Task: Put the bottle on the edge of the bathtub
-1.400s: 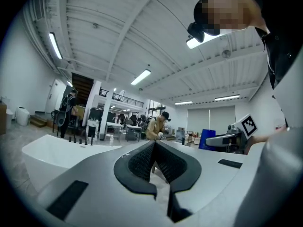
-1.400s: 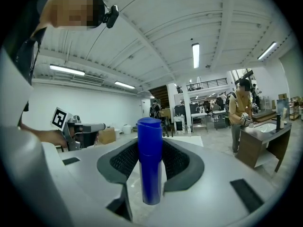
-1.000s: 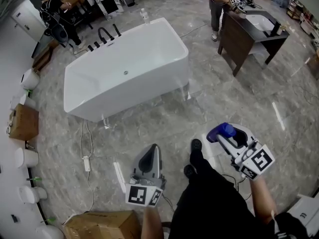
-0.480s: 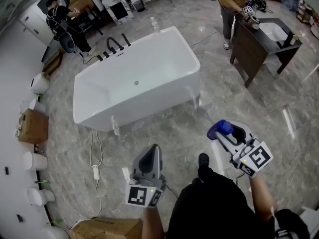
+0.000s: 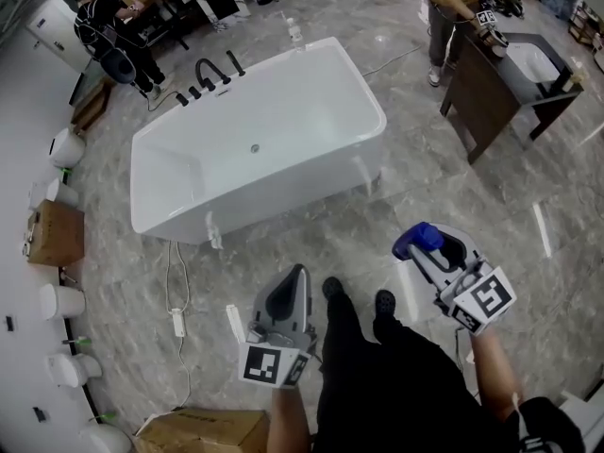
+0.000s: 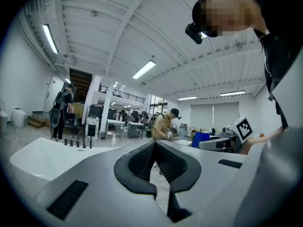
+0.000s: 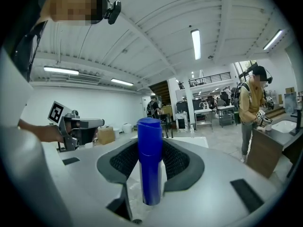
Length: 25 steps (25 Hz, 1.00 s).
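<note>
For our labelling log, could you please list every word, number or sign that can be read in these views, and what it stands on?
No text can be read in any view.
The blue bottle shows no label.
The left gripper and right gripper carry black-and-white square markers, with no letters.
Any print on the cardboard box is too small to read.

- Bottle (image 5: 421, 241): only the blue top shows in the head view; jaws hide the rest.
- Box (image 5: 203, 429): cut by the bottom edge.
- Small thing (image 5: 293, 32) by the tub (image 5: 311, 92)'s far corner: too small to tell.
</note>
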### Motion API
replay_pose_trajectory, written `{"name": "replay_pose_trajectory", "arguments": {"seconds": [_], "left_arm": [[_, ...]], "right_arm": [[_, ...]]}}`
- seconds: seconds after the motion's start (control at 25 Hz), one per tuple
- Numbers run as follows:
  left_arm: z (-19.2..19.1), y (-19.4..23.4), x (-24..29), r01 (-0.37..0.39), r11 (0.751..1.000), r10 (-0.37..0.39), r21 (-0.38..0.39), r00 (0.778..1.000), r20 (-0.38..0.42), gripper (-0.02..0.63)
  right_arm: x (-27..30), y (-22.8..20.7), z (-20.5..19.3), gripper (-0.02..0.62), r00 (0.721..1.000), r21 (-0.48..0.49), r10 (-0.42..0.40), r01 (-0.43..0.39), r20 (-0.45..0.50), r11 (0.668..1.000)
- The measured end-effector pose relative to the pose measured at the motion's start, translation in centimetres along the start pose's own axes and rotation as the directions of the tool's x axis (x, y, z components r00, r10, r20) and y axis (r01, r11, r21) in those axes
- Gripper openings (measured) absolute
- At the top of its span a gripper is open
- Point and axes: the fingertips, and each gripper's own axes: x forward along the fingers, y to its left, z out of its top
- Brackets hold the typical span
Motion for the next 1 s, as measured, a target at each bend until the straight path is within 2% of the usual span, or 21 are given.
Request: {"name": "replay_pose_trajectory", "arguments": {"seconds": [0.16,0.36,0.52,0.68,0.84,1.0], "left_arm": [[-0.1,3.1,3.3,0.06,0.998,-0.059,0.009,0.998,-0.025,0.011],[0.3,7.0,7.3,0.146,0.989,-0.145,0.023,0.989,-0.033,0.011],[0.0,9.6,9.6,0.209,0.978,-0.209,0.02,0.977,-0.036,0.011],[-0.7,10.2,12.0,0.28,0.96,-0.279,0.011,0.959,-0.045,0.011],[-1.3,9.2,14.3,0.302,0.953,-0.302,-0.008,0.951,-0.069,0.011],[-1.9,8.5,16.6,0.29,0.957,-0.291,-0.026,0.953,-0.079,0.011]], "right_arm": [[3.2,-1.4,0.5,0.152,0.999,0.031,-0.049,0.049,0.01,0.998],[7.4,-2.5,1.7,0.152,0.991,0.02,-0.131,0.131,0.026,0.991],[10.3,-2.3,1.7,0.152,0.984,0.017,-0.172,0.171,0.044,0.985],[12.1,-3.0,1.6,0.152,0.975,0.002,-0.217,0.217,0.046,0.976],[12.7,-4.5,2.6,0.152,0.977,-0.011,-0.199,0.2,0.076,0.98],[13.6,-7.1,2.6,0.152,0.984,-0.024,-0.164,0.166,0.064,0.986]]}}
